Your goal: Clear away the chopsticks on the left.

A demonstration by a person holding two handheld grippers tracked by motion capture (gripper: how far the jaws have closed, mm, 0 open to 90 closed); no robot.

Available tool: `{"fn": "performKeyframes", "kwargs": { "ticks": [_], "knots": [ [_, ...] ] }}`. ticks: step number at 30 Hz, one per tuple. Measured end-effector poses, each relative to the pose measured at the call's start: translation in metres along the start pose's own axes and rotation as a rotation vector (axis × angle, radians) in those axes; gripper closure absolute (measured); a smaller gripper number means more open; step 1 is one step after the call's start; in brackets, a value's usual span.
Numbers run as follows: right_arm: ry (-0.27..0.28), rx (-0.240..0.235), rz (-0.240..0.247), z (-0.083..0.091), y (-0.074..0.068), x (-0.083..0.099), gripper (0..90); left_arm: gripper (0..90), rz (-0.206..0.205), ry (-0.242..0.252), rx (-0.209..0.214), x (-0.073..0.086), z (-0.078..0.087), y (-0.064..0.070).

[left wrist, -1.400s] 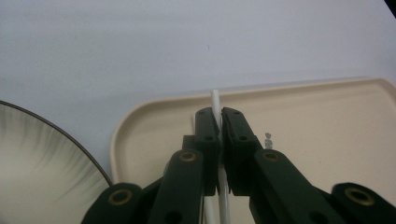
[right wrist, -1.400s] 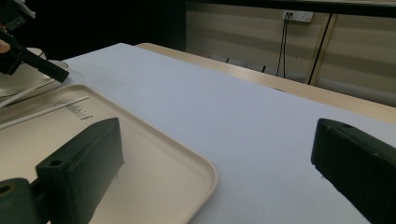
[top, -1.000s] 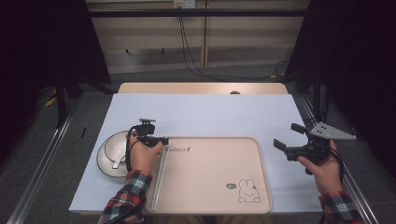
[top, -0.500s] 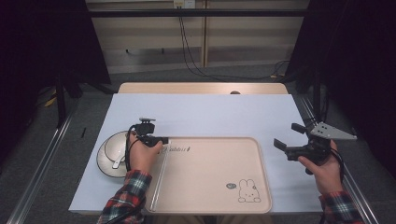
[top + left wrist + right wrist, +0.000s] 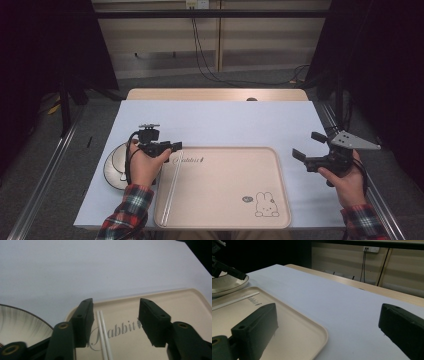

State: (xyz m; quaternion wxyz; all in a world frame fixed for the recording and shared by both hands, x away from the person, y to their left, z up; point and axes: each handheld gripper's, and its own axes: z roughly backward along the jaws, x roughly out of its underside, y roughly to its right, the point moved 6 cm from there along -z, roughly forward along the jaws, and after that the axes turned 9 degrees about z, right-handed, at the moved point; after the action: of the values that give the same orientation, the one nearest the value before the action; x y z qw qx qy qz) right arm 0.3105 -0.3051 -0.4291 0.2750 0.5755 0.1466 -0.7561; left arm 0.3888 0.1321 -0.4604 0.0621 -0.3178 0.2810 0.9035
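A white bowl [image 5: 116,166] — beside it, the blue-white table [image 5: 220,122].

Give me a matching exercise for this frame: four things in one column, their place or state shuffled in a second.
1. chopsticks
2. bowl
3. left tool
4. right tool

A. open, off the tray's right edge
B. lying along the tray's left side
C. on the table, left of the tray
D. open, above the chopsticks' far end

Pairs: 1-B, 2-C, 3-D, 4-A

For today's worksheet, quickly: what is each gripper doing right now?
Left gripper: open, holding nothing, fingers astride the white chopsticks on the tray.
Right gripper: open, empty.
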Motion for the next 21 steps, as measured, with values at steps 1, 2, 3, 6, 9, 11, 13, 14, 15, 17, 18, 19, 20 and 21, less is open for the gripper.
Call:
{"fn": "performKeyframes", "kwargs": {
  "ticks": [1, 2, 3, 6, 9, 11, 13, 14, 15, 17, 18, 19, 20, 21],
  "knots": [
    [0.000, 0.000, 0.003, 0.000, 0.000, 0.000, 1.7, 41.1, -0.004, 0.011, 0.006, -0.001, 0.002, 0.002],
    [-0.001, 0.000, 0.007, 0.000, 0.000, 0.000, 1.7, 39.1, -0.011, 0.016, 0.006, -0.002, 0.004, 0.002],
    [-0.001, 0.003, 0.008, -0.001, 0.001, 0.000, 1.7, 36.2, -0.025, 0.025, 0.009, -0.003, 0.006, 0.003],
    [-0.004, 0.000, 0.005, -0.001, 0.000, 0.000, 1.8, 27.8, -0.058, 0.034, 0.022, -0.004, 0.008, 0.006],
    [-0.005, -0.008, 0.008, -0.002, -0.001, 0.000, 1.8, 22.3, -0.096, 0.043, 0.022, -0.004, 0.012, 0.008],
    [-0.006, -0.005, 0.010, -0.002, -0.001, 0.000, 1.8, 20.0, -0.098, 0.046, 0.032, -0.004, 0.013, 0.009],
    [-0.004, -0.006, 0.009, -0.002, -0.001, 0.000, 1.8, 18.6, -0.104, 0.044, 0.038, -0.003, 0.016, 0.009],
    [-0.006, -0.003, 0.011, -0.001, -0.001, 0.000, 1.8, 18.1, -0.104, 0.047, 0.047, -0.002, 0.017, 0.009],
    [-0.004, -0.001, 0.011, -0.002, -0.001, 0.000, 1.7, 17.8, -0.109, 0.043, 0.051, -0.001, 0.019, 0.009],
    [-0.006, 0.001, 0.010, -0.002, -0.001, 0.000, 1.7, 17.3, -0.115, 0.048, 0.056, 0.000, 0.021, 0.010],
    [-0.008, -0.002, 0.010, -0.001, -0.001, 0.000, 1.7, 17.3, -0.116, 0.045, 0.064, 0.001, 0.023, 0.010],
    [-0.006, -0.004, 0.011, -0.002, -0.002, 0.000, 1.7, 16.9, -0.110, 0.039, 0.076, 0.001, 0.025, 0.010],
    [-0.005, -0.004, 0.015, -0.002, -0.002, 0.000, 1.7, 16.4, -0.105, 0.036, 0.080, 0.002, 0.026, 0.011],
    [-0.004, -0.002, 0.019, -0.002, -0.002, -0.001, 1.8, 16.2, -0.113, 0.029, 0.080, 0.003, 0.028, 0.011]
  ]
}}
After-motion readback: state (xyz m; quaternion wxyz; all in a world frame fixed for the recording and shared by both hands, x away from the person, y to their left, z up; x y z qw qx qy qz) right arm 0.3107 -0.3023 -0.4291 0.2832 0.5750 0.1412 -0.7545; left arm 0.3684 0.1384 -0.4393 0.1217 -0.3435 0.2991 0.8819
